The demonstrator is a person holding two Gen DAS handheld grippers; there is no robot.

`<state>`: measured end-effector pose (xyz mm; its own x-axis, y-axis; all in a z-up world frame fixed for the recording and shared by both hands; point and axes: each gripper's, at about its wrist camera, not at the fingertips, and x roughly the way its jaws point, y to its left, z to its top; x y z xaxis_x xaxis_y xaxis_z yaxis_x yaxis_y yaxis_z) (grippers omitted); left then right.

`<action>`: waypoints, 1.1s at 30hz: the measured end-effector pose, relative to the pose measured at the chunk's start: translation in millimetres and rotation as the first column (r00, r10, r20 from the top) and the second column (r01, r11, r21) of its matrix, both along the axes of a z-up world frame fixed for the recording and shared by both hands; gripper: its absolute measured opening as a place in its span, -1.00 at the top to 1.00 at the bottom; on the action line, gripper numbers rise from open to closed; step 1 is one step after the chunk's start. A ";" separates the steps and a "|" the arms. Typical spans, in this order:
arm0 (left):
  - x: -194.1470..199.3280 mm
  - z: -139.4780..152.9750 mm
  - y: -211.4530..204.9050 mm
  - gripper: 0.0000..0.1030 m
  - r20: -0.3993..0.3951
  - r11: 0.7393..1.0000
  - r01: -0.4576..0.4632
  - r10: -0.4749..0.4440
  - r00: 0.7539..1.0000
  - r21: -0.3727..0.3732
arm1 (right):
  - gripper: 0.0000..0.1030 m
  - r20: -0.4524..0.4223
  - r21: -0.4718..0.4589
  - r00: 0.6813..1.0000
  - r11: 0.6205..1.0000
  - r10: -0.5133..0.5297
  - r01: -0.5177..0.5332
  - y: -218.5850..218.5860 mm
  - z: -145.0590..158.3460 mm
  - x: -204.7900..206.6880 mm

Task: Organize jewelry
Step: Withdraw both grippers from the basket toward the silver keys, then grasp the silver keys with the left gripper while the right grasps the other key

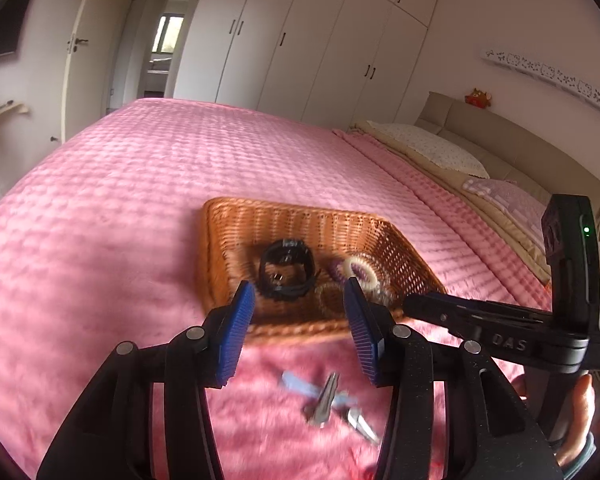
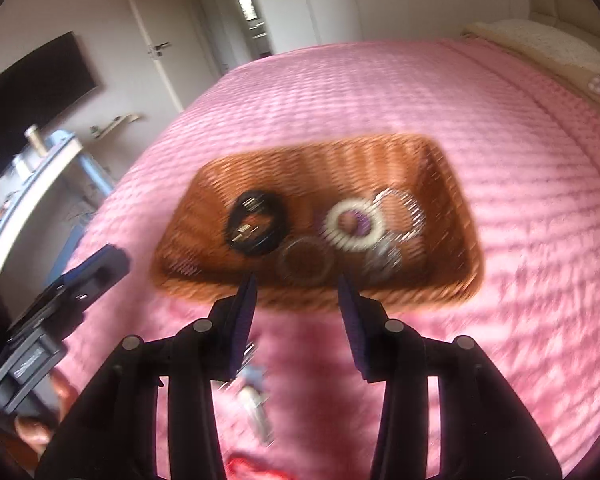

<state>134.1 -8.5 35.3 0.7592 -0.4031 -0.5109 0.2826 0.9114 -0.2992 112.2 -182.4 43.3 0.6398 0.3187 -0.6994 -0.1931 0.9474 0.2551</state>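
Observation:
A brown wicker basket sits on the pink bedspread. In it lie a black watch, a cream ring with purple inside, a thin clear bracelet and silvery jewelry. My left gripper is open and empty, above the basket's near rim. On the bedspread just below it lie metal hair clips and a pale blue piece. My right gripper is open and empty, near the basket's front rim; this view is blurred.
The pink bedspread covers a large bed. Pillows lie at the right by the headboard. White wardrobes stand behind. The right gripper's body shows at the right in the left wrist view. A desk stands left.

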 end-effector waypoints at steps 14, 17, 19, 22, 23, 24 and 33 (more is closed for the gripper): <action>-49.0 -60.5 -6.2 0.14 -0.108 0.994 0.038 -0.028 0.994 0.098 | 0.26 -0.029 -0.140 0.999 0.989 0.041 -0.045 42.7 -68.3 -62.2; -47.1 -67.9 -10.2 0.16 -0.127 0.991 0.058 -0.043 0.991 0.118 | 0.44 -0.033 -0.170 0.998 0.984 0.045 -0.050 48.9 -78.5 -61.0; -45.1 -69.7 -10.5 0.16 -0.133 0.992 0.063 -0.048 0.990 0.112 | 0.48 -0.032 -0.183 0.999 0.982 0.038 -0.043 49.9 -80.1 -58.3; -41.9 -75.0 -14.3 0.17 -0.159 0.991 0.083 -0.066 0.985 0.101 | 0.58 -0.028 -0.187 0.998 0.981 0.049 -0.054 52.5 -79.6 -53.5; -40.7 -76.0 -15.7 0.17 -0.167 0.991 0.087 -0.070 0.984 0.101 | 0.68 -0.033 -0.188 0.998 0.980 0.054 -0.059 53.1 -81.1 -52.2; -39.3 -77.0 -16.6 0.17 -0.174 0.991 0.095 -0.077 0.982 0.095 | 0.74 -0.039 -0.184 0.998 0.981 0.055 -0.061 52.7 -82.6 -51.1; -23.5 -85.6 -38.0 0.18 -0.232 0.977 0.181 -0.152 0.961 0.111 | 0.77 -0.062 -0.114 0.998 0.993 -0.031 0.023 16.7 -83.7 -45.2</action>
<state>110.6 -46.5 -50.3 0.5493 -0.4330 -0.7147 0.3738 0.8923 -0.2533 67.0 -165.7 -40.4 0.5999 0.2185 -0.7697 -0.1537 0.9755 0.1571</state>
